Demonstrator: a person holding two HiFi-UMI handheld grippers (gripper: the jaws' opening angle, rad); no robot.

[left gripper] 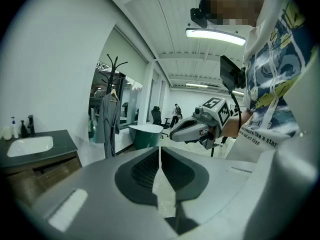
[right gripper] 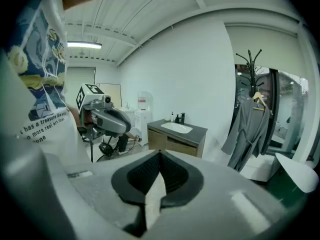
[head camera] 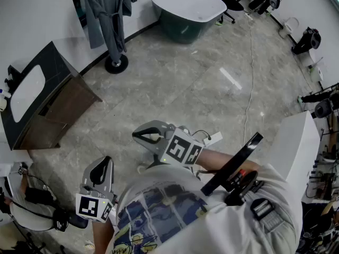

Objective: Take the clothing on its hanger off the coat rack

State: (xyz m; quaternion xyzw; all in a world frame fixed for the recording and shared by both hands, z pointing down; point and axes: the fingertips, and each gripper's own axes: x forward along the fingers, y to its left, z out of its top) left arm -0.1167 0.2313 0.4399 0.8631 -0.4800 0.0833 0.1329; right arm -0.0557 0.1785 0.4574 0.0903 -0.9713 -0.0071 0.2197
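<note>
Upper left of head view, grey robe (head camera: 108, 15) hung on coat rack (head camera: 116, 63), hanger (right gripper: 258, 98) shown only in gripper views, left gripper (head camera: 106, 162) and right gripper (head camera: 136, 135) pressed together, nothing pinched

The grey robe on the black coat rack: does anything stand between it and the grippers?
Nothing visible does. Bare grey stone floor separates the left gripper and right gripper from the grey robe; the dark sink cabinet stands aside at left.

White printed T-shirt (right gripper: 42, 126), left edge of the right gripper view: small black lettering, legible in part, "has a treasure" (lower lines cut off). Right of the left gripper view: "like a".
</note>
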